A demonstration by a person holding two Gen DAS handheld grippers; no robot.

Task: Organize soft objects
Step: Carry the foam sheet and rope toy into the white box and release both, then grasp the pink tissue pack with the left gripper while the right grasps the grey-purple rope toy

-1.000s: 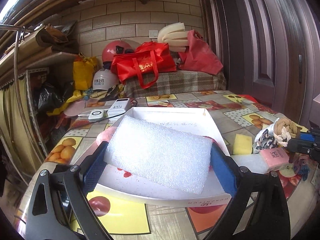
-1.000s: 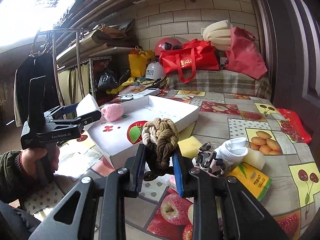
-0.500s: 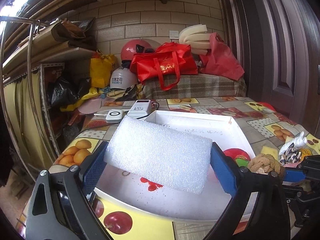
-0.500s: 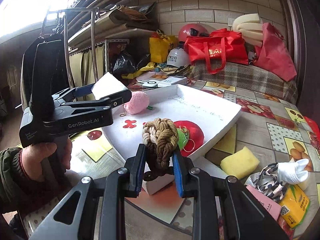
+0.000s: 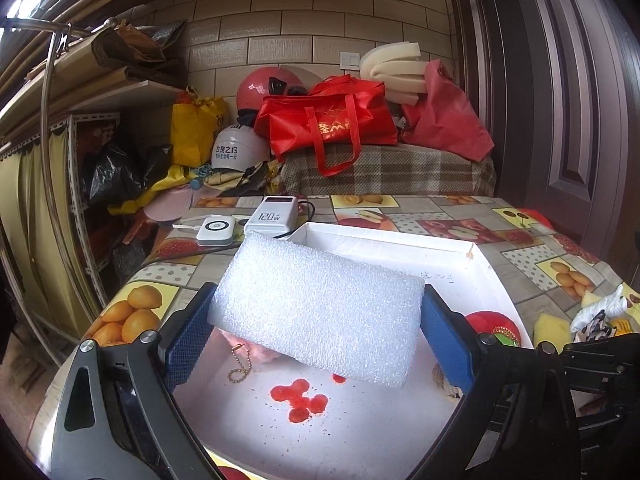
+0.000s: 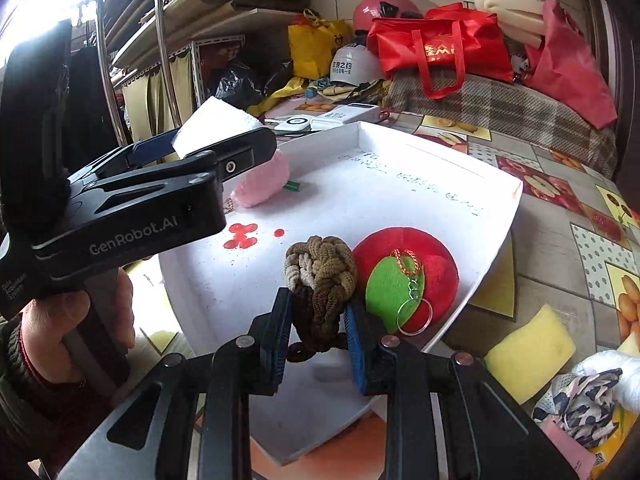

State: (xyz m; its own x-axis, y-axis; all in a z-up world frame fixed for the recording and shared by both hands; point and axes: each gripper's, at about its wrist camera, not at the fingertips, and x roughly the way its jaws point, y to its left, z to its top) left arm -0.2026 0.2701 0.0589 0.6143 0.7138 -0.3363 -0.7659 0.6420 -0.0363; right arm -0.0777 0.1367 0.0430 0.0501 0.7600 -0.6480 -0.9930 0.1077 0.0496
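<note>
Both claws have come in over the white tray (image 6: 496, 184) from the table side. The right claw (image 6: 316, 332) is pinching the brown braided knot (image 6: 320, 272), which now hangs above the tray floor just left of the red-and-green plush (image 6: 404, 280). The left claw (image 5: 316, 328), earlier short of the tray, now holds the white foam block (image 5: 320, 304) squeezed between its pads over the red stains. Both pieces look ready to be set down.

The foam hides most of the pink plush (image 6: 264, 184) beyond it; only its chain (image 5: 238, 364) shows. Farther right, the yellow sponge (image 6: 532, 352) and patterned cloth (image 6: 576, 404) wait outside, partly cut off.
</note>
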